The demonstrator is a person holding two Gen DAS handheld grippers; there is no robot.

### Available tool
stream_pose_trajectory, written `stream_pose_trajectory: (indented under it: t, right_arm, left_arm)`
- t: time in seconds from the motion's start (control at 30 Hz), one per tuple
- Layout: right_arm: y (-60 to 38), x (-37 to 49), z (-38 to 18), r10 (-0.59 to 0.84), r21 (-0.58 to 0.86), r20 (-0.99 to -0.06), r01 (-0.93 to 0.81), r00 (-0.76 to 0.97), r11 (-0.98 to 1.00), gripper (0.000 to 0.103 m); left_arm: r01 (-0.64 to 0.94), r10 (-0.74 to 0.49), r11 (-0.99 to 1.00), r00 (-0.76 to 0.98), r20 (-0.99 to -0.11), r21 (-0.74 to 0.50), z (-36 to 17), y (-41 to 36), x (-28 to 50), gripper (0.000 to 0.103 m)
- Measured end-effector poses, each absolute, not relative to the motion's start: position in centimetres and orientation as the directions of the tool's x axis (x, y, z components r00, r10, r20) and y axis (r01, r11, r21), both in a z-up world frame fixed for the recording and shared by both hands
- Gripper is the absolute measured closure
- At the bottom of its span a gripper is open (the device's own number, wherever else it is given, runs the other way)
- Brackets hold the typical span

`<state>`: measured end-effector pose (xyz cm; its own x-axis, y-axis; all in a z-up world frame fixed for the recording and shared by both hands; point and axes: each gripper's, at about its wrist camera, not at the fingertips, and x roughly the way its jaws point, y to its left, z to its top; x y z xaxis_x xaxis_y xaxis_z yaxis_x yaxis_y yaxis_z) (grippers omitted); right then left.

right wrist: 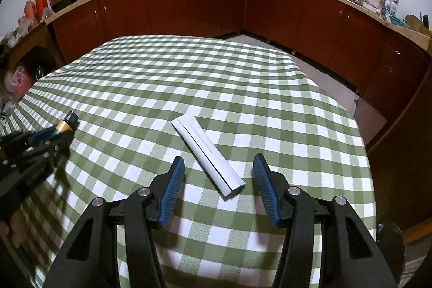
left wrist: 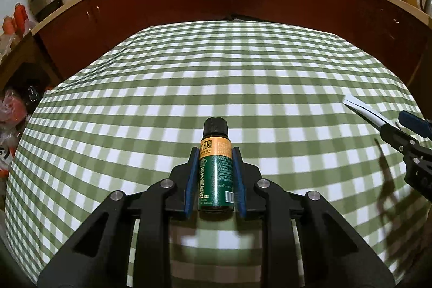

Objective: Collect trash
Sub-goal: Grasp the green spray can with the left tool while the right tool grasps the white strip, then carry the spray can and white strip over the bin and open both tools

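A: What is the left hand-held gripper (left wrist: 215, 153) carrying?

B: A small green bottle (left wrist: 216, 174) with a black cap and an orange band on its label. The blue pads press both its sides, so the jaws stand narrow, clamped on it, cap pointing away from the camera.

A: And the right hand-held gripper (right wrist: 218, 166)?

B: Jaws apart, about half-wide, pads touching nothing. A folded white paper packet (right wrist: 208, 154) lies flat on the green-checked cloth (right wrist: 189, 77) of the counter, its near end between the two blue fingers (right wrist: 172, 188) — clear gaps on both sides.

A: How does the packet lie?

B: Slanted, far end up and to the left, near end toward the right finger.

A: Do the two see each other?

B: Yes — in the right wrist view the bottle's cap pokes out at the left edge; in the left wrist view the packet shows at the right edge.
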<state>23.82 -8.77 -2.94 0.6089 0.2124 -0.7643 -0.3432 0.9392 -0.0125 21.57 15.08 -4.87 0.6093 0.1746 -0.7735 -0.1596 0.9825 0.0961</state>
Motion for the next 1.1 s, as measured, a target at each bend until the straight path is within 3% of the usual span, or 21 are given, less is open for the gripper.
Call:
stream_pose_trajectory:
  t: [0.2, 0.5, 1.1]
  right_arm:
    - [-8.4, 24.6, -3.5, 0.214, -0.002, -0.786, -0.348, 0.581, 0.938, 0.051]
    - [-7.9, 24.1, -3.5, 0.247, 0.018, -0.793, -0.383, 0.558, 0.924, 0.085]
    - [-10.8, 17.9, -3.3, 0.25, 0.047, -0.776, -0.342, 0.579, 0.939, 0.091]
  left_arm:
    - [-0.163, 0.173, 0.982, 0.613, -0.771, 0.091, -4.9, 15.6, 21.6, 0.08]
    - [-0.167, 0.17, 0.982, 0.612, -0.772, 0.084, -4.9, 15.0, 21.0, 0.08]
    - [-0.142, 0.16, 0.986, 0.622, -0.766, 0.091, -4.4, 11.8, 16.9, 0.08]
